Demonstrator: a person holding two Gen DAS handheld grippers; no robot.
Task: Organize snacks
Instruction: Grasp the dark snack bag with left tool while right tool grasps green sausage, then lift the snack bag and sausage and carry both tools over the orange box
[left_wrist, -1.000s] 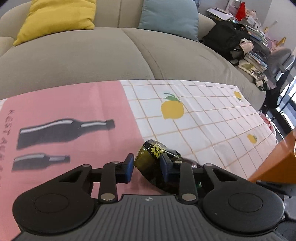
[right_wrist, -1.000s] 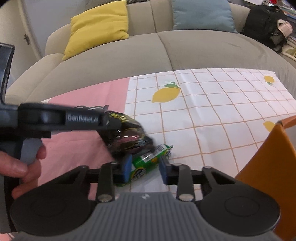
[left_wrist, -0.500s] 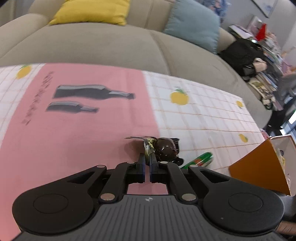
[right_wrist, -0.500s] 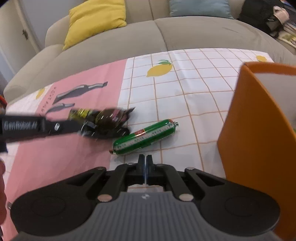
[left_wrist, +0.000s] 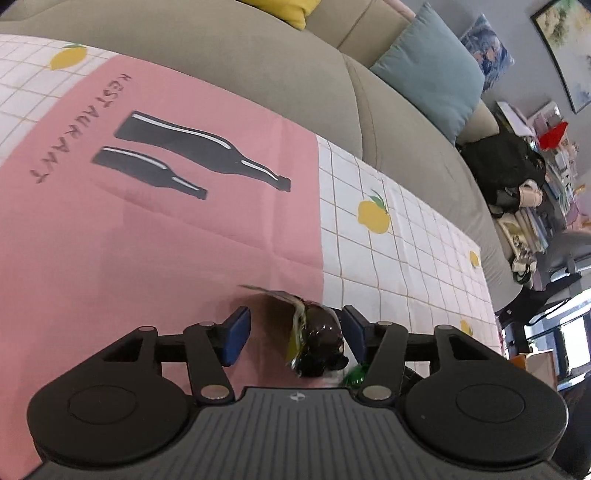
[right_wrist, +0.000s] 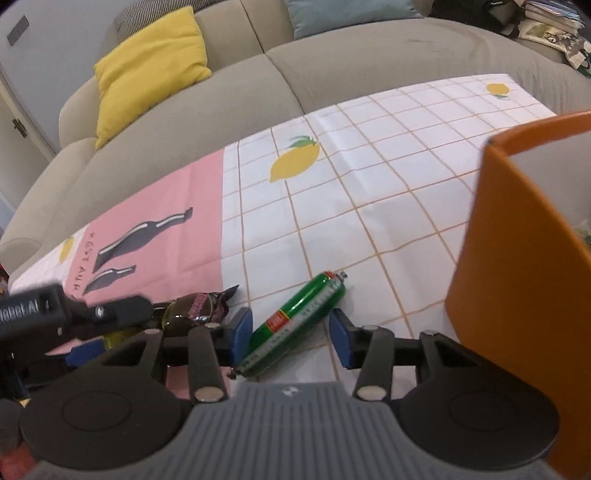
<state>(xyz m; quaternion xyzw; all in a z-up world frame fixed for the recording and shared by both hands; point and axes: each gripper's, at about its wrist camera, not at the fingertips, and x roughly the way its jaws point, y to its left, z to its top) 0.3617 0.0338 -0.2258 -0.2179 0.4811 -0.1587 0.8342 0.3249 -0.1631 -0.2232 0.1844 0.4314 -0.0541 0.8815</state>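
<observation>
- the left gripper (left_wrist: 293, 330) is spread wide, with a dark snack packet (left_wrist: 314, 343) sat between the fingers, up against the right-hand one, so nothing is pinched
- that packet looks crinkly, soft and light, probably slippery foil; the flat sealed end is likely best pinched rather than the bulgy middle
- the right gripper (right_wrist: 291, 338) is also wide apart, straddling a green sausage stick (right_wrist: 295, 325) that's lying on the checked tablecloth (right_wrist: 388, 177), no clamp seen
- the stick seems firm-ish but smooth and round, so it could roll or squirt out; mid-length is probably best grabbed, across its width
- the orange box (right_wrist: 517, 295) is parked just to the right, probably where the snacks get dropped
</observation>
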